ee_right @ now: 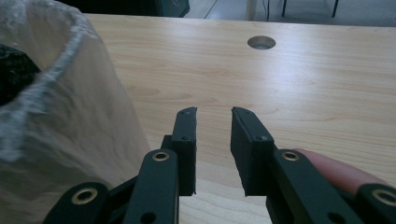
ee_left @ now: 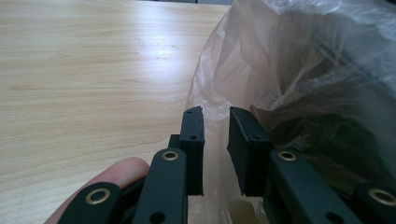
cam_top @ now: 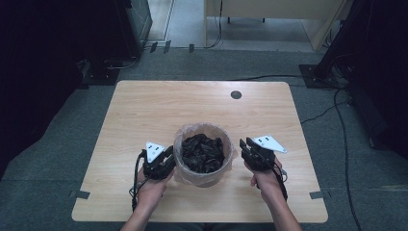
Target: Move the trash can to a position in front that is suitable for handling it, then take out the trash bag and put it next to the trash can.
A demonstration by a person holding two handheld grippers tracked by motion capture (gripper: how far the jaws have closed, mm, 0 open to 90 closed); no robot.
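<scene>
A small round bin [cam_top: 203,179] lined with a translucent plastic bag [ee_left: 243,56] stands near the table's front middle, with dark crumpled stuff [cam_top: 203,153] inside. My left gripper [cam_top: 169,153] sits against the bin's left side. In the left gripper view its jaws [ee_left: 215,116] stand a narrow gap apart, and bag film shows in the gap without the pads pressing on it. My right gripper [cam_top: 245,144] is just right of the bin. Its jaws [ee_right: 214,114] are slightly apart, with bare table between them and the bag's wall [ee_right: 70,116] to their left.
The wooden table [cam_top: 144,110] has a round cable hole [cam_top: 235,95] at the back middle, also seen beyond my right jaws as a hole [ee_right: 261,42]. Cables run over the grey floor [cam_top: 337,110] on the right. Dark equipment stands at both back corners.
</scene>
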